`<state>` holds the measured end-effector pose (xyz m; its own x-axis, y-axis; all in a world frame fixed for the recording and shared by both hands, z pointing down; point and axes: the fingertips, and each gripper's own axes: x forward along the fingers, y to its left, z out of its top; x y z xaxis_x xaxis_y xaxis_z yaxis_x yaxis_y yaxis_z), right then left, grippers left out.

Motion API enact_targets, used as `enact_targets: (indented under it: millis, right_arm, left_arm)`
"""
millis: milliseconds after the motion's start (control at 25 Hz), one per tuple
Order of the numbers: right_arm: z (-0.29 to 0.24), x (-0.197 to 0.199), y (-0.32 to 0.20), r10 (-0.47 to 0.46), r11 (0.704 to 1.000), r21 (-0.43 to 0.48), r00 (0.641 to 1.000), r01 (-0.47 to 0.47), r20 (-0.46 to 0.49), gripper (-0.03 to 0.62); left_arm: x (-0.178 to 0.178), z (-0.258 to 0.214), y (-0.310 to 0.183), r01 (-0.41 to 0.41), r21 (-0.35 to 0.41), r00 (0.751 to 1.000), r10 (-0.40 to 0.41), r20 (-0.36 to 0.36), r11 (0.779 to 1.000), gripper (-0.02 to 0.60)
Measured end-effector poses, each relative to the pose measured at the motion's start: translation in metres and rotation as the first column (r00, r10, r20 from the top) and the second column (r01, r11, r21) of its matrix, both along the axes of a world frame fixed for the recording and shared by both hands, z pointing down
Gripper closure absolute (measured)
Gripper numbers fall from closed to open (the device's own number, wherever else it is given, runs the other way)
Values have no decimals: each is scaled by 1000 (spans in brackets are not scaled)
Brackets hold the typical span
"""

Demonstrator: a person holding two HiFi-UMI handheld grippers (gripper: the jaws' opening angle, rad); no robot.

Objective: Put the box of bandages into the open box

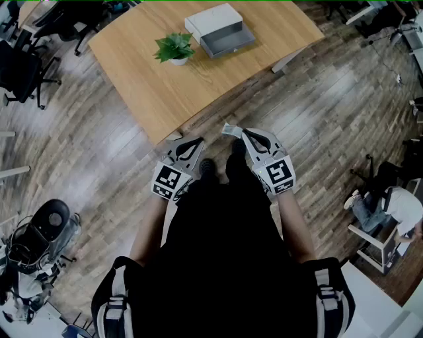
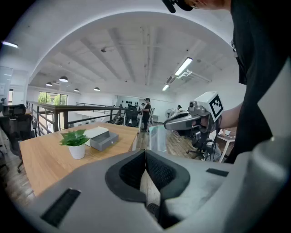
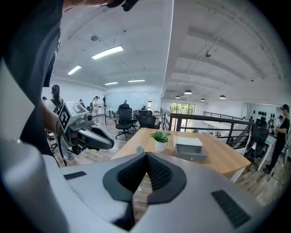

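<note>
While the right gripper (image 1: 243, 135) clenches its jaws on the bandage box (image 1: 231, 130) by its edge, the left gripper (image 1: 197, 142) is clenched empty. The open box (image 1: 228, 41) sits on the desk (image 1: 145, 72) at twelve o'clock; that slim hold could slip en route.

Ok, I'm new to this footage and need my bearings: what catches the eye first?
The wooden table ahead carries a potted plant and an open box with its grey drawer pulled out. Nearer, over the floor, the right hand-held gripper pinches the pale box of bandages, beside the shut, empty left hand-held gripper.
</note>
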<state>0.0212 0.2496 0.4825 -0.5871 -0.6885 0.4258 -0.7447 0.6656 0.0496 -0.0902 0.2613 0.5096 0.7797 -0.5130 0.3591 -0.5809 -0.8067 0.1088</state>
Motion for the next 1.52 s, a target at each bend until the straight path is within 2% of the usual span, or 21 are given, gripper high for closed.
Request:
enact_targets:
  millis: [480, 1160, 1520]
  right_arm:
    - [-3, 12, 6, -2, 1000, 10, 1000, 2, 10, 569]
    - [-12, -5, -14, -9, 999, 38, 999, 8, 34, 569]
    - [-8, 2, -25, -50, 998, 48, 999, 51, -7, 569]
  left_arm:
    - [25, -11, 18, -40, 15, 999, 40, 10, 999, 558]
    - [3, -19, 8, -7, 20, 999, 6, 41, 1000, 557]
    - [9, -17, -3, 29, 16, 999, -30, 43, 999, 558]
